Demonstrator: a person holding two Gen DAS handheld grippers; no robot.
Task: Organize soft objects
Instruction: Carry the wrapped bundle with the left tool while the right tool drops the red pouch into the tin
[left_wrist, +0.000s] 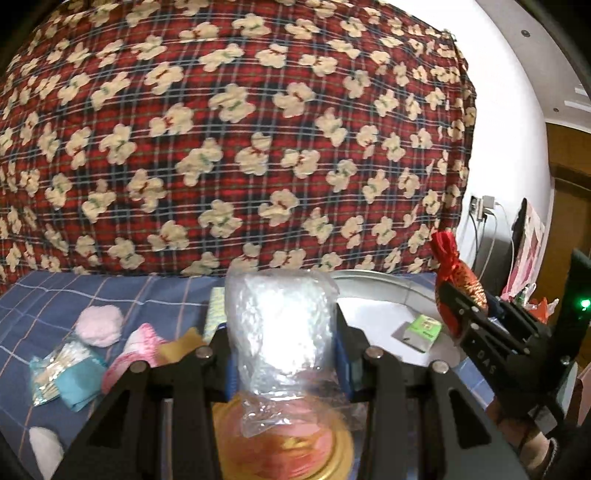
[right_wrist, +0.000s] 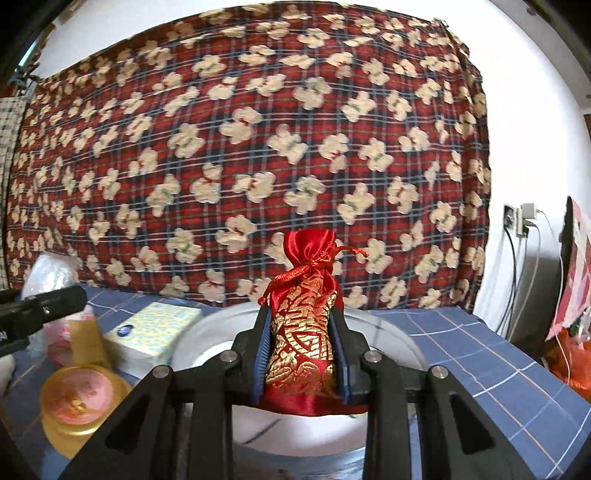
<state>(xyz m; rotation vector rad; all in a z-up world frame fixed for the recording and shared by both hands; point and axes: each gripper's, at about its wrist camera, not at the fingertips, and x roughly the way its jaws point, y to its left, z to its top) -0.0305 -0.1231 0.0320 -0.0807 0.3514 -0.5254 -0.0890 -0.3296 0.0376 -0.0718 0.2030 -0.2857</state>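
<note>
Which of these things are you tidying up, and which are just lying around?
For the job:
- clear plastic bag, held in the left gripper
- red and gold pouch, held in the right gripper
- white basin
- pink pom-pom

Just lying about:
- teddy-bear blanket
- chargers and cables at the wall socket

Left gripper (left_wrist: 282, 332) clamped; right gripper (right_wrist: 301, 354) clamped, both near level.

Two wrist views facing patterned blanket (left_wrist: 236, 140)
</note>
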